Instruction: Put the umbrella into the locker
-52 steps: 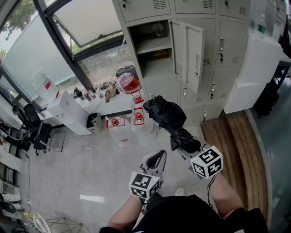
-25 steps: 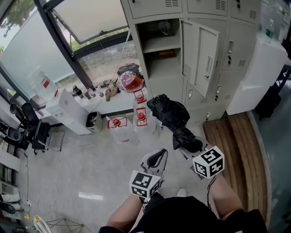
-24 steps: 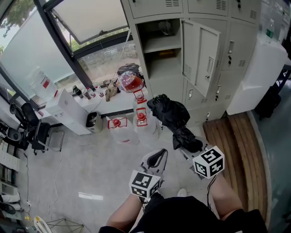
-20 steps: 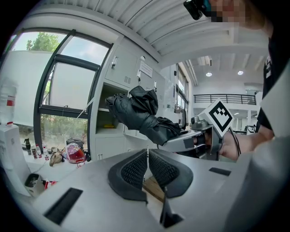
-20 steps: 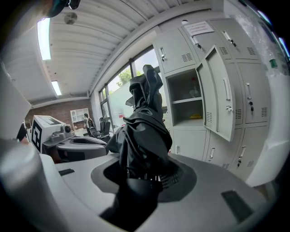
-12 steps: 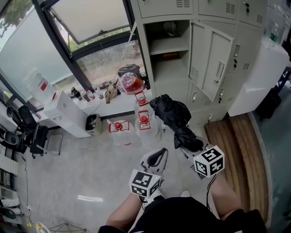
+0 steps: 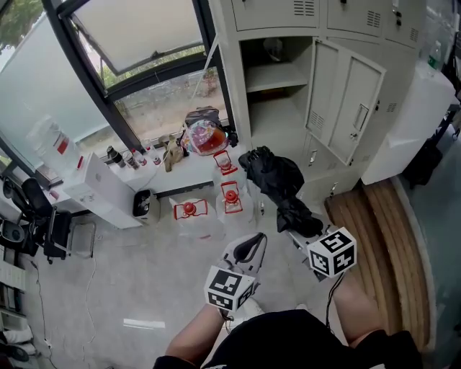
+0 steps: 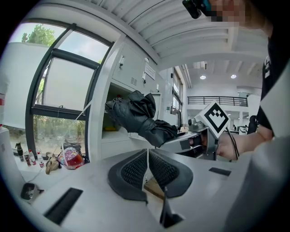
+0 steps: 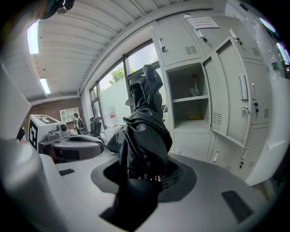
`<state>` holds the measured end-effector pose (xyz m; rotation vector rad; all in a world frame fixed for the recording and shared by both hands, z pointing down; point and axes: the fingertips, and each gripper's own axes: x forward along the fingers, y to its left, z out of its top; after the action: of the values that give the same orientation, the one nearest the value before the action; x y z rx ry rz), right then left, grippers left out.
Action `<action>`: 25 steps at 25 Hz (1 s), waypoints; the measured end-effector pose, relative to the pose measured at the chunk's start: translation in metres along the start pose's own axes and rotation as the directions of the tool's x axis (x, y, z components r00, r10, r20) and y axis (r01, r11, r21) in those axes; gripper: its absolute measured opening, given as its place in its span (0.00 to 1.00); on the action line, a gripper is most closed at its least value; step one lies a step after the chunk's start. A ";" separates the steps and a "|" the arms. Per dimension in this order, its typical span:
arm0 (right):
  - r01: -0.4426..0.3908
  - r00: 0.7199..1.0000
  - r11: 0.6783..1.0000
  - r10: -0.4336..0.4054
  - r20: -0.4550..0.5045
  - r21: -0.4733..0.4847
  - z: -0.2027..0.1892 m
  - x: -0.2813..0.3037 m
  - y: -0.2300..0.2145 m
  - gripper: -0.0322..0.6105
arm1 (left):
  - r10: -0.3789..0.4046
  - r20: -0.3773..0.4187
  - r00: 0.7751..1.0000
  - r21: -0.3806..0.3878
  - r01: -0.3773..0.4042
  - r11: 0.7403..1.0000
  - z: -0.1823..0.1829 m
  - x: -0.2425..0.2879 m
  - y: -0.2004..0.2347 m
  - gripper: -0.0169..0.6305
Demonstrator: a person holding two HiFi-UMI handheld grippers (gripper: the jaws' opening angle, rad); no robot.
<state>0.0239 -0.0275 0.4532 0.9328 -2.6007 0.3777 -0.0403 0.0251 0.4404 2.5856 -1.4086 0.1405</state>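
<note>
A folded black umbrella sticks forward out of my right gripper, whose jaws are shut on its lower end. Its loose fabric points toward the open locker compartment, which has a shelf and a door swung out to the right. The umbrella is still short of the locker opening. My left gripper hangs lower left of the right one, jaws together with nothing between them.
A bank of grey lockers fills the back right. Left of it is a low white ledge under the window with a red bag, bottles and red-capped water jugs. A wooden platform lies at the right.
Both grippers and the head have moved toward the lockers; the open compartment is nearer and more central. The umbrella stays in the right gripper; the left stays shut.
</note>
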 end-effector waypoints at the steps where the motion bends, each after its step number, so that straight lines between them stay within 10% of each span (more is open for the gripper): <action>1: 0.006 1.000 1.000 -0.006 0.001 0.003 0.001 0.005 0.002 0.40 | -0.007 -0.002 1.000 0.001 0.007 1.000 -0.001 -0.001 0.006 0.06; 25: 0.116 0.993 0.992 -0.114 -0.040 0.047 0.009 0.050 -0.034 0.40 | -0.104 -0.007 0.995 -0.001 0.104 0.995 0.003 0.037 0.045 0.06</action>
<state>0.0076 -0.0843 0.4697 1.0764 -2.5007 0.4261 -0.0584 -0.0300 0.4495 2.6487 -1.2678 0.1334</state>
